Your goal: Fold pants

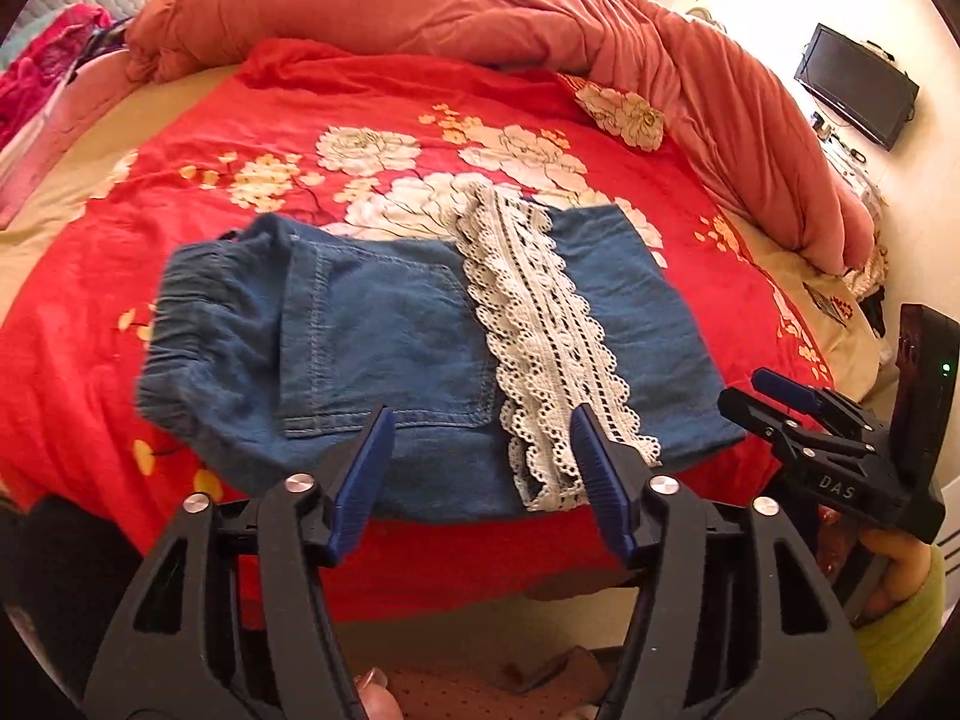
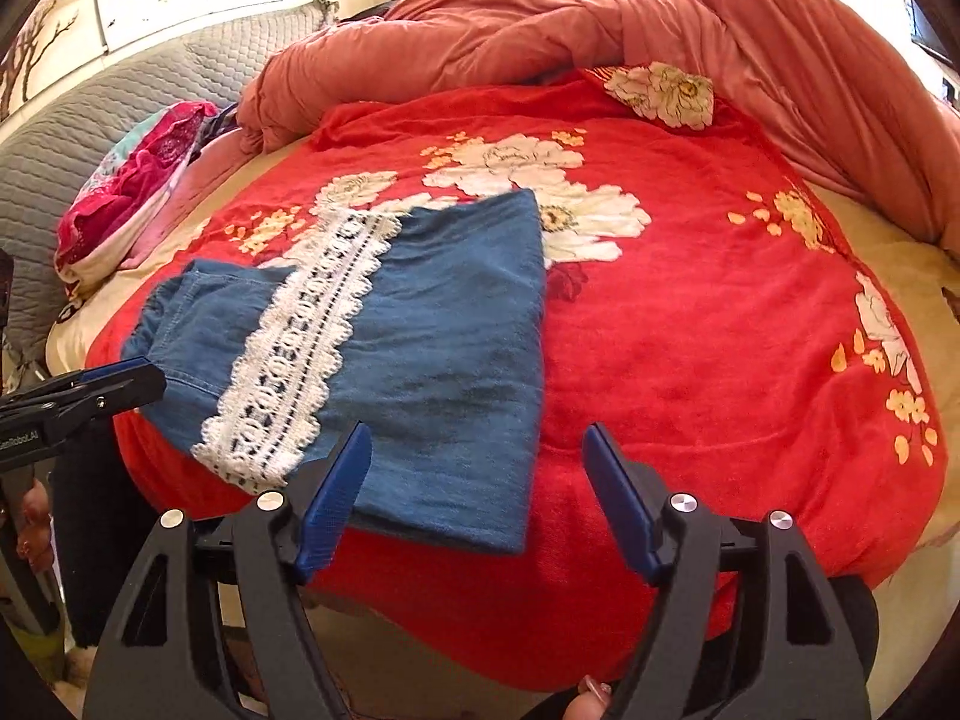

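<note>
pants (image 1: 384,348) lie folded on red flowered blanket (image 1: 240,138), lace strip (image 1: 540,330) across the top, near the bed's front edge. left claw (image 1: 480,420) spread wide, empty, over the near hem. right claw (image 2: 477,438) likewise agape, holding nothing, at the right corner.

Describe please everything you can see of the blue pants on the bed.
The blue pants look like soft denim, folded into a compact, roughly rectangular bundle. A gathered waistband, a stitched pocket and a white lace band across the top are visible. They lie flat on the red floral blanket, near its front edge. Neither open tool, left or right, appears to hold them.
</note>
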A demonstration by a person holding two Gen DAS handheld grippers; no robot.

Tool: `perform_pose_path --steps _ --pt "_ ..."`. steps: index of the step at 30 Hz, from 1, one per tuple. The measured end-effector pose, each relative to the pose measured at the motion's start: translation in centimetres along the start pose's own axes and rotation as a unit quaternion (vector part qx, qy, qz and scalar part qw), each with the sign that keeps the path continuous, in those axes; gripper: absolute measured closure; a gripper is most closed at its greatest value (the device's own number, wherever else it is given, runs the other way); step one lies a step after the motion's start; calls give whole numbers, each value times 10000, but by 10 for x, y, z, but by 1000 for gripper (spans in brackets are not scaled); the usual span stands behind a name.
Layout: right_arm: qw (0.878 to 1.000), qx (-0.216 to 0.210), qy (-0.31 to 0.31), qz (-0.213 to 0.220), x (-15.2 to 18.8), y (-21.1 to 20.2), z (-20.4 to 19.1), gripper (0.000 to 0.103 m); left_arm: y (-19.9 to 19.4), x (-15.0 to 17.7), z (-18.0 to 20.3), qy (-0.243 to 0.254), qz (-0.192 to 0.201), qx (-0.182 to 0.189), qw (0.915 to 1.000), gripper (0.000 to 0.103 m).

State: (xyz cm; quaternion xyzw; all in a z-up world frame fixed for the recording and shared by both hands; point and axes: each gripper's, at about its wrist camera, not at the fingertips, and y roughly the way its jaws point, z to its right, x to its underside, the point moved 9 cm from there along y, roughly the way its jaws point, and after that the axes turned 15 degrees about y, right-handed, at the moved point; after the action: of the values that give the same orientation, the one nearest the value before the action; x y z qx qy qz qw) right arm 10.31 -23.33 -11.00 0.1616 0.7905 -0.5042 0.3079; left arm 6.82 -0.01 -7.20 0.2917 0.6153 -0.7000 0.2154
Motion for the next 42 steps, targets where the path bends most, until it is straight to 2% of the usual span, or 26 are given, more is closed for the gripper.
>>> perform_pose_path --steps 4,7,20,26,35,42 --pt "10000 -36 -58 65 -5 -4 -11 31 -8 -1 -9 51 79 -144 9999 47" --pt "9999 -75 -106 100 -11 -4 -19 13 -13 -1 -17 35 119 -231 9997 41" --pt "9979 -223 -593 106 -36 6 -73 9 -36 4 -76 -341 315 -633 9969 27" --pt "9948 -529 -871 -18 -49 19 -112 8 -43 11 -110 -524 349 -959 9934 24" --pt "9853 -1005 -1339 -341 -66 44 -176 7 -37 33 -142 -851 185 -960 9916 20" --pt "9721 -1288 -1722 -939 -56 73 -217 7 -20 41 -141 -900 39 -684 9936 20"
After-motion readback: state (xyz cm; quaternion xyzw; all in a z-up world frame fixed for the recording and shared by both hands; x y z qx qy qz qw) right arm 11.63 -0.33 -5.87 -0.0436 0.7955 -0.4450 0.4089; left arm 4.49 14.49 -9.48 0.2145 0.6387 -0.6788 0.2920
